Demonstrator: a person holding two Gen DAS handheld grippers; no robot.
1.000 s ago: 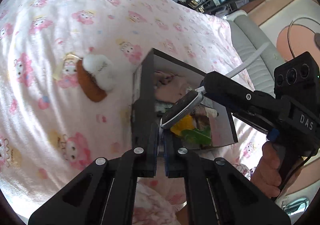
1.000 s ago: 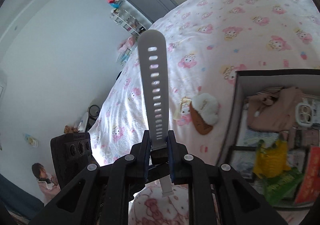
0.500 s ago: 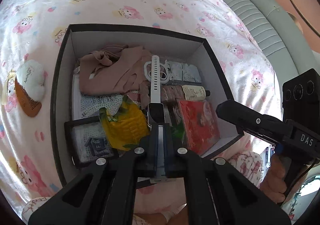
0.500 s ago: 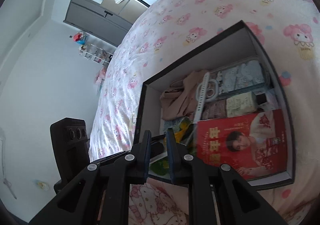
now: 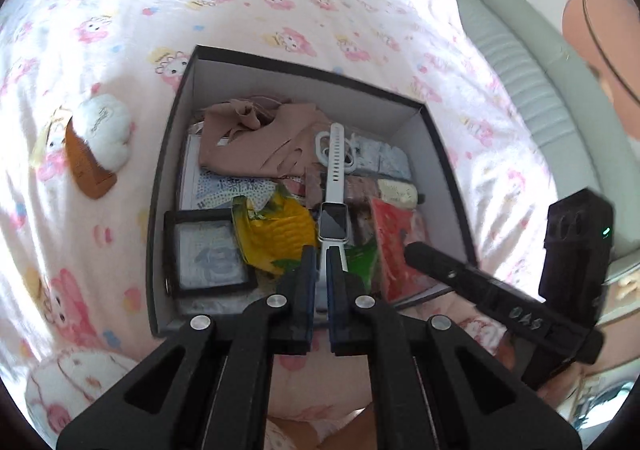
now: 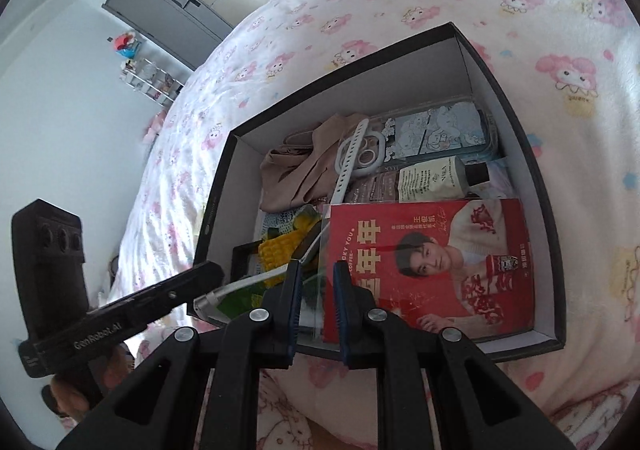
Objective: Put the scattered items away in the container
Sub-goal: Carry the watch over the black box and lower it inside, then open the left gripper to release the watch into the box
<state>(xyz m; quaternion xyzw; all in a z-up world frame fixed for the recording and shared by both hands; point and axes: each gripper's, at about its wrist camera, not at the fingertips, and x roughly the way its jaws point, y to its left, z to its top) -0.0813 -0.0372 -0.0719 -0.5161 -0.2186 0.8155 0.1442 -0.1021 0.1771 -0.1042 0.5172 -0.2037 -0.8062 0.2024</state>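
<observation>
On the bed [image 5: 280, 9] with its pink cartoon sheet, the black box [image 5: 160, 209] sits open and already quite full: a red booklet [image 6: 432, 266], a beige cloth [image 5: 256, 145], a yellow-green packet [image 5: 276, 238] and a phone case [image 6: 436, 133] lie inside. Your left gripper [image 5: 319, 270] has its fingers pinching the short strap end of the white smartwatch [image 5: 333, 217], whose long strap rests over the cloth in the box. Your right gripper [image 6: 316, 286] has its fingers pressed nearly together on nothing, above the booklet's corner. The risk, I think, is that the watch face strikes hard things if you release it from high, or that the strap catches on your fingers. One plush toy [image 5: 100, 145] waits on the sheet beside the box.
</observation>
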